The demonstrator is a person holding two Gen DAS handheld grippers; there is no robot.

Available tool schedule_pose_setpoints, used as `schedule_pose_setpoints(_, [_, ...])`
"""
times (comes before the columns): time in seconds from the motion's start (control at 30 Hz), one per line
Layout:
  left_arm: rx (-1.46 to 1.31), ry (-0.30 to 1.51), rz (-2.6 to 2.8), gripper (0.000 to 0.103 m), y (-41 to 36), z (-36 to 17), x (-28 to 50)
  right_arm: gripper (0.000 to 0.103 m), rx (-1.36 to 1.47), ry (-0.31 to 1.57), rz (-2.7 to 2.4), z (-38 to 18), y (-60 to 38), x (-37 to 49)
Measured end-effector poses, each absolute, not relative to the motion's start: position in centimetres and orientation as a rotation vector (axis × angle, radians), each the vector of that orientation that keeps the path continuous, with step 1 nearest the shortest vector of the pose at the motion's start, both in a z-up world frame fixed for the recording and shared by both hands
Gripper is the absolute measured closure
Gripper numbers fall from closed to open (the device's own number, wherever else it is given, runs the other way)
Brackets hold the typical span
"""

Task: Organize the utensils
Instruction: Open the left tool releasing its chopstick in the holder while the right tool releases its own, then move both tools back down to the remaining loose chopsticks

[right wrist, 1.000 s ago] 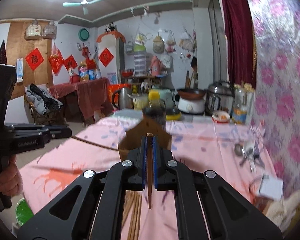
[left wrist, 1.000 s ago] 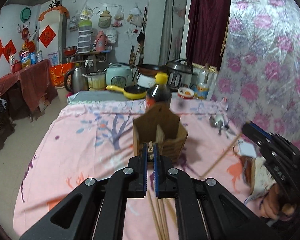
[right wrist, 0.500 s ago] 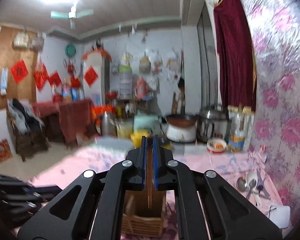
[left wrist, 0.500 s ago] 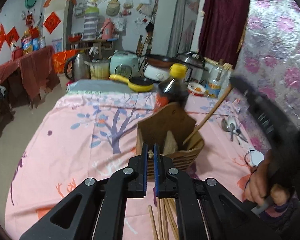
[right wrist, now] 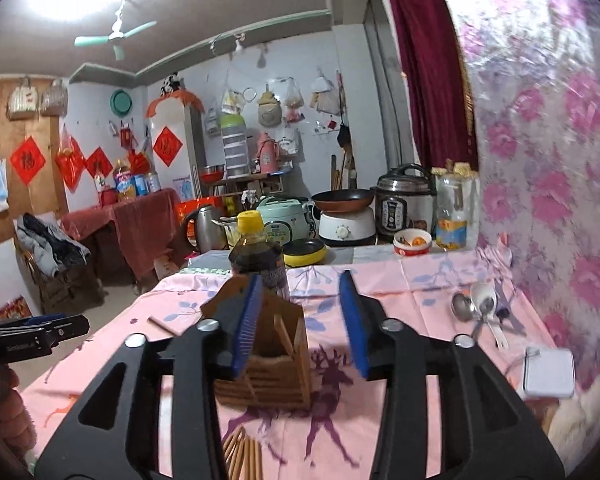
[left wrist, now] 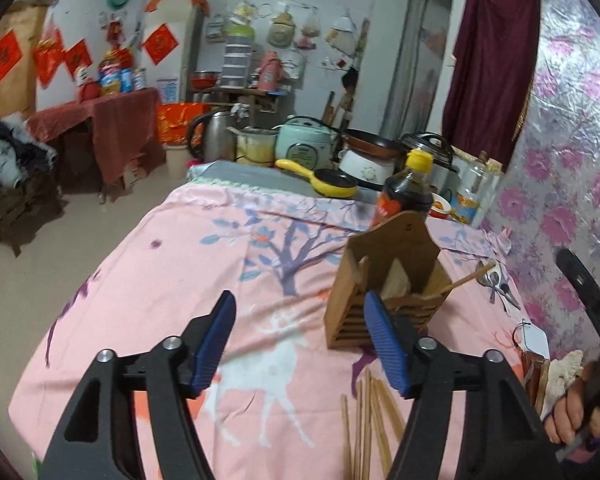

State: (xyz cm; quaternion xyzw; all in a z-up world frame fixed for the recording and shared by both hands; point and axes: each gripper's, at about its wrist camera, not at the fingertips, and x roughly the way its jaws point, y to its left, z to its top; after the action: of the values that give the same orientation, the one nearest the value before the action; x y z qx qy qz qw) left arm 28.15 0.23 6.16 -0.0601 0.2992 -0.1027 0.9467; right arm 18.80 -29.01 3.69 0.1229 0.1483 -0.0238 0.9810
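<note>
1. Pink patterned cloth covers the table (left wrist: 172, 264); a cluttered kitchen lies behind.
2. Left gripper (left wrist: 300, 340) is opening, nothing between its jaws.
3. Loose chopsticks (left wrist: 370, 420) lie at its 5 o'clock, long axes running toward the wooden holder (left wrist: 384, 280) at 1 o'clock.
4. Right gripper (right wrist: 300, 324) is opening too, empty, above the holder; the left looks nearer the chopsticks.
</note>
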Motion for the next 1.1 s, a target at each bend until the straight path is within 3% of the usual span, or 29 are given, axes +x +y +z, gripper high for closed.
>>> schedule_pose_setpoints(0.27, [-0.165,0.72,-0.147,0.028,3.3,-1.0,22.3,0.039,0.368,0.395,-0.041,-1.5,-28.6,11.3])
schedule_pose_setpoints(0.6, [-0.049,0.853,-0.156,0.027,3.0,-11.7,15.1,0.034,0.307,0.59,-0.055,-10.0,-26.2,6.5])
schedule_pose_setpoints(0.77, [0.026,0.818,-0.221,0.022,1.3,-12.2,13.8,0.033,0.242,0.666,-0.053,-13.3,-25.2,6.7])
schedule_pose_setpoints(1.1, [0.116,0.787,-0.359,0.018,-1.9,-12.6,12.3,0.032,0.295,0.705,-0.063,-14.5,-26.0,6.8])
